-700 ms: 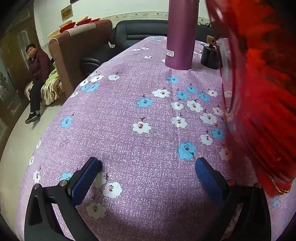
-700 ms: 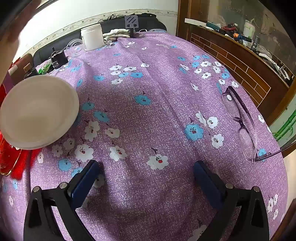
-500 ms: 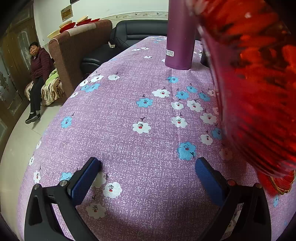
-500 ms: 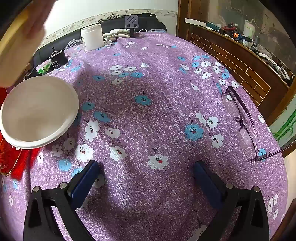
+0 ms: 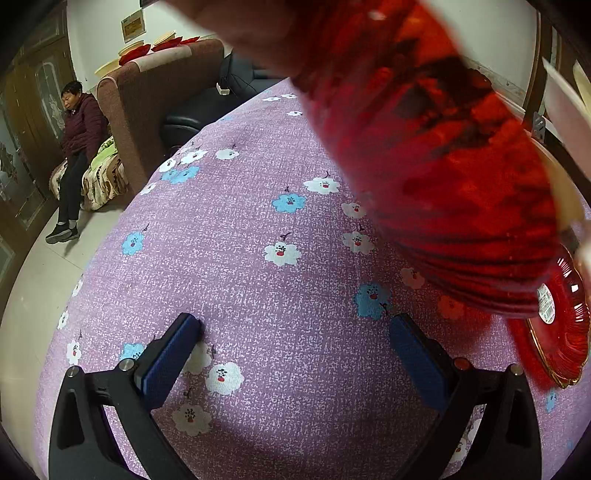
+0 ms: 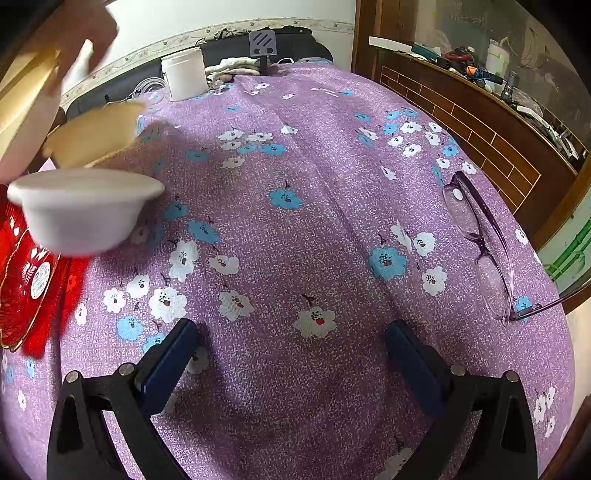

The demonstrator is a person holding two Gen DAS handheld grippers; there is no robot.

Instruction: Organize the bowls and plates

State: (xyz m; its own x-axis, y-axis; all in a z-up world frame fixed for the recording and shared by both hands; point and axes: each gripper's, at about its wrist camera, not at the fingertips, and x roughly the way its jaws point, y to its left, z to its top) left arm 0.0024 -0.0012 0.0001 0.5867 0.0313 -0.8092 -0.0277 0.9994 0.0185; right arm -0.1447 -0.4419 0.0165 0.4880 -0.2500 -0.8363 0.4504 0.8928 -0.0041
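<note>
My left gripper [image 5: 295, 354] hangs open over the purple flowered tablecloth [image 5: 229, 258], nothing between its blue pads. A blurred red translucent dish [image 5: 454, 173] held by a hand [image 5: 243, 33] fills the upper right of the left wrist view. A red gold-rimmed glass plate [image 5: 561, 332] lies on the cloth to the right. My right gripper [image 6: 291, 354] is open too, over bare cloth. In the right wrist view a blurred white bowl [image 6: 81, 214] shows side-on at the left, above the red plate [image 6: 26, 288]. Behind it is a beige dish [image 6: 96, 133]. A hand [image 6: 77, 33] holds cream dishes [image 6: 22, 92] at the top left.
Eyeglasses [image 6: 480, 243] lie near the table's right edge. A white jar [image 6: 184, 77] and a phone stand [image 6: 263, 46] stand at the far end. A person [image 5: 77, 147] sits left of the table beside a brown sofa [image 5: 159, 96]. A wooden counter [image 6: 480, 107] runs along the right.
The red dish swept left across the left wrist view and now hides the purple cylinder. The white bowl turned from face-on to side-on. A hand with cream dishes and a beige dish came in.
</note>
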